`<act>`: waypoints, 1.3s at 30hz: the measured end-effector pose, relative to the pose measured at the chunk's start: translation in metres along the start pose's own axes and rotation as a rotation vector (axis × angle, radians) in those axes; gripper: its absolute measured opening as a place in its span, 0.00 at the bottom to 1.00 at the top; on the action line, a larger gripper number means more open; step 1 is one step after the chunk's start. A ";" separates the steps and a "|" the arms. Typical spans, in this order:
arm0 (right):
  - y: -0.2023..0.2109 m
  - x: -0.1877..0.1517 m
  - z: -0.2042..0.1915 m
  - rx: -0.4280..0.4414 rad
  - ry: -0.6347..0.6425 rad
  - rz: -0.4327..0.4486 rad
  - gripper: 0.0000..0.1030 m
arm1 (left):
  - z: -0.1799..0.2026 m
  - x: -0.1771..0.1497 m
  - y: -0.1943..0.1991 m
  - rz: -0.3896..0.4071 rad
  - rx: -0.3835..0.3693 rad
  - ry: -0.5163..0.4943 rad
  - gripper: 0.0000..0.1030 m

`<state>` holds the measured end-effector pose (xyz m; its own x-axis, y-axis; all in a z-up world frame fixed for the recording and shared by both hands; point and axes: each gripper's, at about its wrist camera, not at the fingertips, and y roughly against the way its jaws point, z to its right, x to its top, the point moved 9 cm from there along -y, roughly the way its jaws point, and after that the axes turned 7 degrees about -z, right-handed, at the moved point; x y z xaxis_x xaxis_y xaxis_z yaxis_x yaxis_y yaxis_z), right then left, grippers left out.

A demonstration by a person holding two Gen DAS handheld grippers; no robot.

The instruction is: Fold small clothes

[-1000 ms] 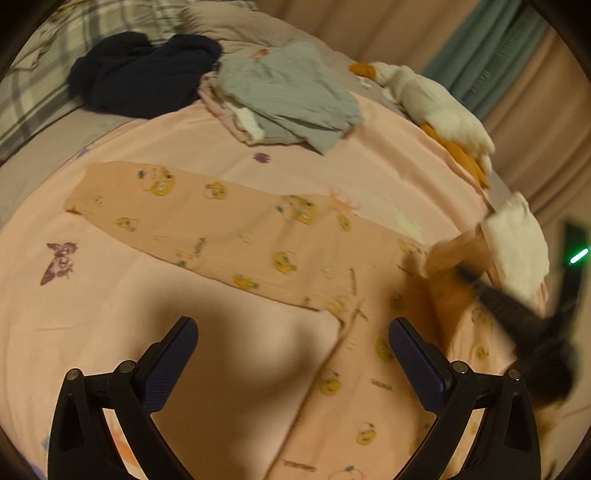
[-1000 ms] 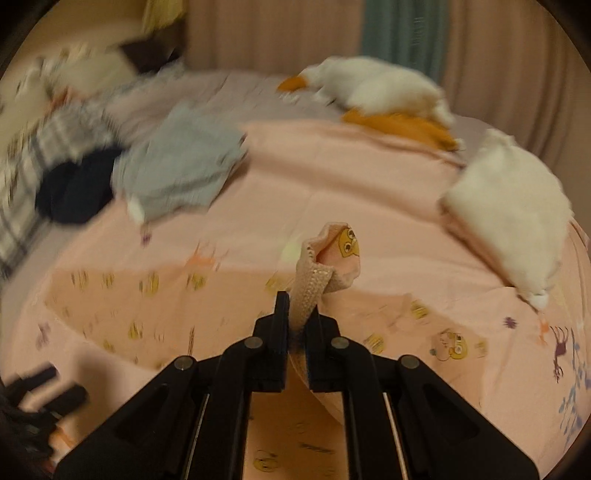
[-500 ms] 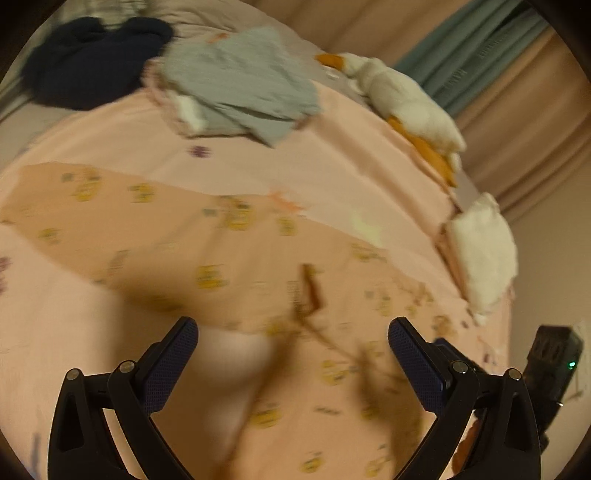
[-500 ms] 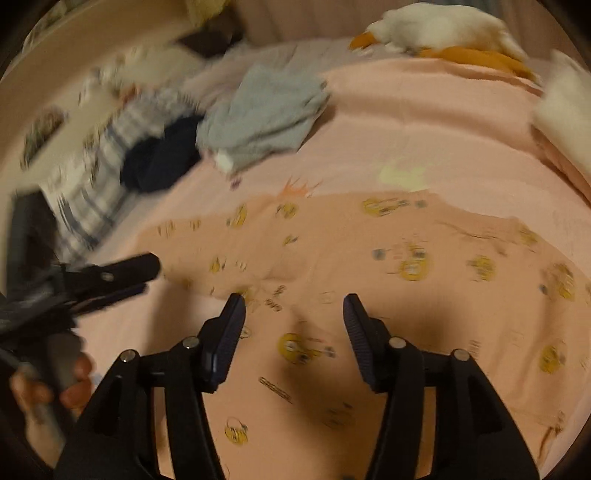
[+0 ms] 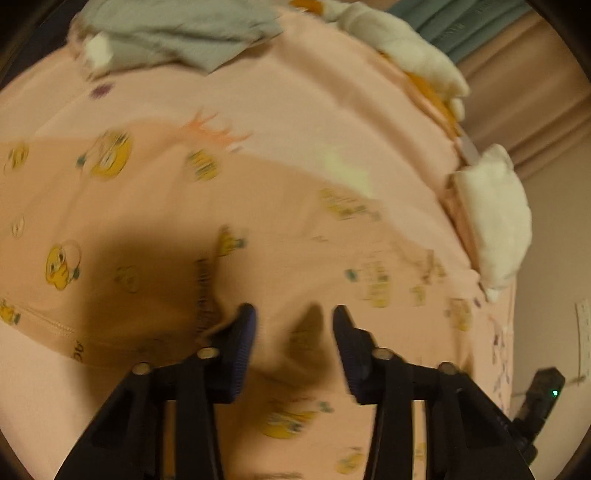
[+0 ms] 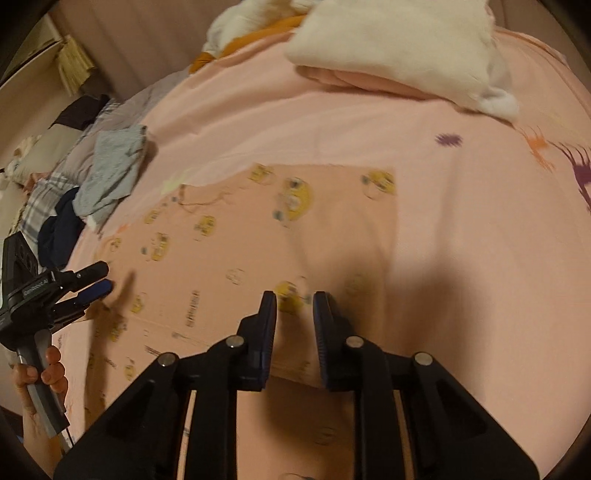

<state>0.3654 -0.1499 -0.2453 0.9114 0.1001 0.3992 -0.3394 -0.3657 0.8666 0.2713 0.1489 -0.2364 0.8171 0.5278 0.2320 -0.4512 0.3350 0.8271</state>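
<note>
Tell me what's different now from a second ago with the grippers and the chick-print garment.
The right gripper let go of the cuff it was pinching, and the peach chick-print garment now lies flat. Both grippers dropped closer to it; the left gripper has just been closing, nothing visibly clamped. The grey clothes pile and white plush stayed put.

Blurred, cropped and hidden areas, both wrist views

Motion blur smears the printed peach garment (image 5: 280, 229) beneath my left gripper (image 5: 293, 325), so I cannot tell whether my pads press cloth; my jaws have just been closing. My right gripper (image 6: 294, 306) has also just been closing, with contact equally unclear. The grey garment (image 5: 177, 29) is cut off by the top edge. My left hand (image 6: 40, 376) is cropped at the frame's rim. The print's lettering is unreadable.
</note>
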 end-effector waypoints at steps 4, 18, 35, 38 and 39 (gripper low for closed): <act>0.007 -0.006 0.007 0.032 -0.034 0.011 0.18 | -0.011 -0.003 0.017 0.013 -0.098 0.050 0.29; 0.046 -0.033 -0.044 0.141 0.031 0.061 0.36 | -0.224 -0.001 0.161 0.357 -0.060 0.524 0.67; 0.030 -0.043 -0.066 0.125 0.053 0.014 0.37 | -0.268 0.043 0.177 0.416 0.098 0.518 0.06; 0.030 -0.044 -0.064 0.135 0.047 0.018 0.37 | -0.211 0.049 0.188 0.425 0.159 0.340 0.06; 0.031 -0.044 -0.063 0.140 0.044 0.019 0.37 | -0.191 0.051 0.190 0.424 0.160 0.293 0.06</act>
<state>0.3002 -0.1069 -0.2173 0.8929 0.1317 0.4305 -0.3179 -0.4928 0.8100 0.1585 0.3883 -0.1649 0.4308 0.7941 0.4288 -0.6409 -0.0652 0.7648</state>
